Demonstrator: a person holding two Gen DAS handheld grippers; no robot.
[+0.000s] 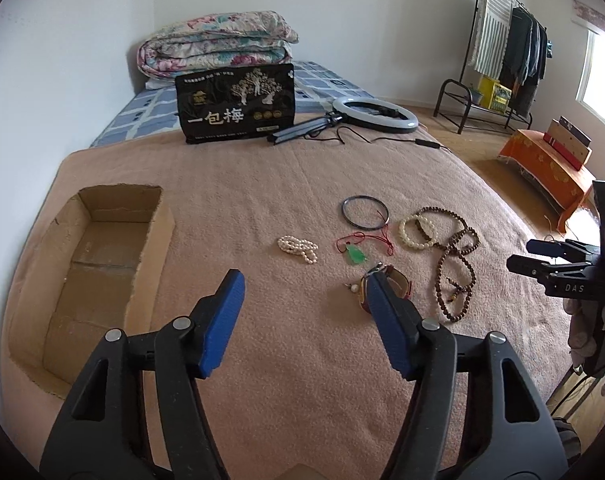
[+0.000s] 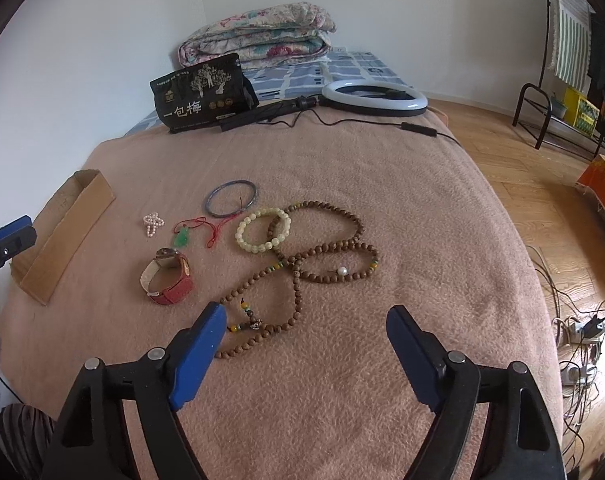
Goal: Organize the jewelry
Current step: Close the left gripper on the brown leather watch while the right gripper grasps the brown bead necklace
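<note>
Pink blanket bears wooden beads, watch; cardboard box left; both fingers spread

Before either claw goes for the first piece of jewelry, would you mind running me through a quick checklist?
1. Left claw open and empty: ok.
2. Right claw open and empty: ok.
3. Cardboard box open-topped, nothing seen inside: ok.
4. Pearl bracelet lies apart from the other pieces, free to lift alone: ok.
5. Cream bead bracelet free to lift alone: not ok, it overlaps the long brown bead strand.
6. Green pendant cord clear of the dark bangle: cannot tell, the red cord runs up to the bangle's rim.
</note>
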